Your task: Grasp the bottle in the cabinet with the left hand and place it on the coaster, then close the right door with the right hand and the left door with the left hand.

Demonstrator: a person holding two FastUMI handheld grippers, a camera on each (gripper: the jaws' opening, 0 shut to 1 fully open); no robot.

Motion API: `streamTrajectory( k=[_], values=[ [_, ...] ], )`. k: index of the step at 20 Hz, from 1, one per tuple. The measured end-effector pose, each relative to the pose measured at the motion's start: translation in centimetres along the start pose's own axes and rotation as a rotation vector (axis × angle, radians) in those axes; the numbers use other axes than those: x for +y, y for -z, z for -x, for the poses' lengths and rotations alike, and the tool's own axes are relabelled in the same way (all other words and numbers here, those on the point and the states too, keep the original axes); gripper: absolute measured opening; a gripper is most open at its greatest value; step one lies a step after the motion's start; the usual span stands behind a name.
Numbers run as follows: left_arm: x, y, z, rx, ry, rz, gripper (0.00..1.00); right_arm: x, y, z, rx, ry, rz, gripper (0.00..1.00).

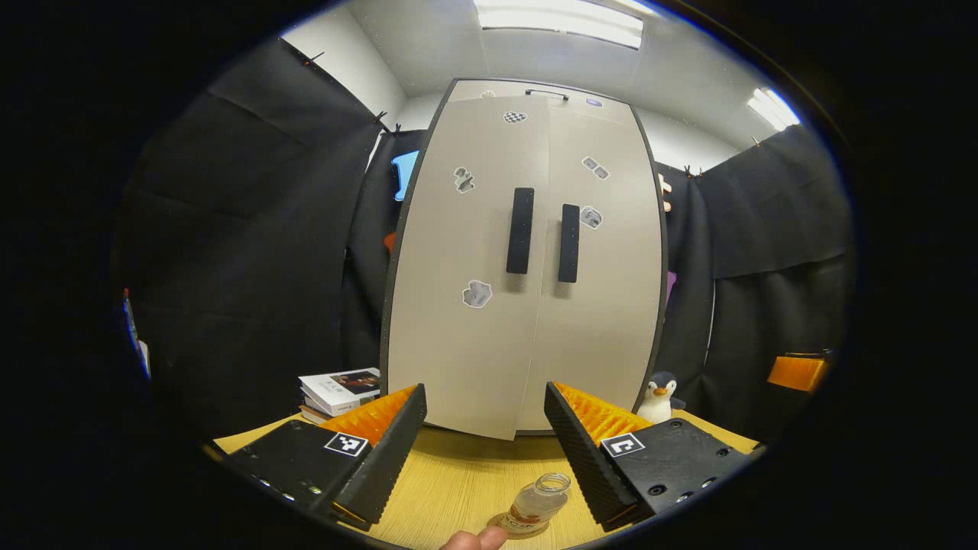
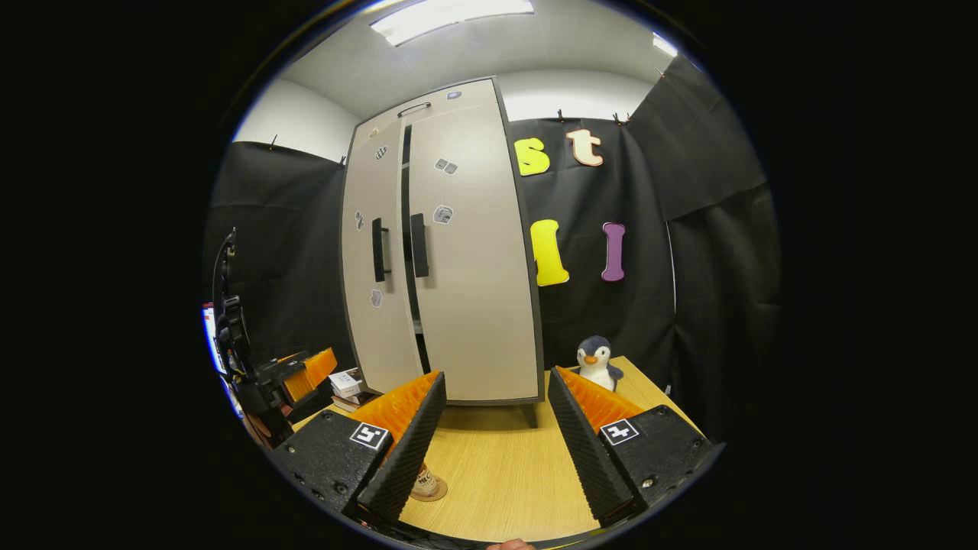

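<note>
Both the left gripper (image 1: 483, 451) and right gripper (image 2: 497, 447) hang wide open and empty over the counter (image 1: 458, 481), the bottle (image 1: 537, 505) already on its coaster (image 2: 430, 491) nearby, the cabinet's right door (image 2: 474, 260) shut and the left door (image 2: 374, 260) apparently slightly ajar.

- The cabinet (image 1: 458, 321) has pale beige-grey doors, black handles (image 1: 520, 231) and small grey stickers, one checkered (image 1: 515, 117).
- The table (image 2: 497, 473) is light wood grain.
- The penguin toy (image 2: 597, 361) is dark grey and white with an orange beak.
- The bottle (image 1: 535, 506) is clear with an orange-and-white label.
</note>
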State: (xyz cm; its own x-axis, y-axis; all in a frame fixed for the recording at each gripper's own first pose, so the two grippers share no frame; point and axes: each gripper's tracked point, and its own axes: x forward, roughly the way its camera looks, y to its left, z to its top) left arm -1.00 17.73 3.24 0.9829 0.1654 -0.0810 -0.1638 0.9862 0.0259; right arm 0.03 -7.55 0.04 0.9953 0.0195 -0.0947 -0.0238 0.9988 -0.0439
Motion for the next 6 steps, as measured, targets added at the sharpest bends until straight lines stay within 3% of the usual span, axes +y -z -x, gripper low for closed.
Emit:
streamTrajectory(
  k=[1, 6],
  values=[
    [0.06, -0.05, 0.02, -0.002, -0.002, 0.0, 0.94, 0.0, 0.03, 0.14, -0.001, 0.0, 0.002, 0.83],
    [0.04, -0.06, 0.07, -0.006, -0.002, -0.002, 0.94, 0.08, -0.2, 0.24, -0.005, -0.005, -0.009, 0.83]
  ],
)
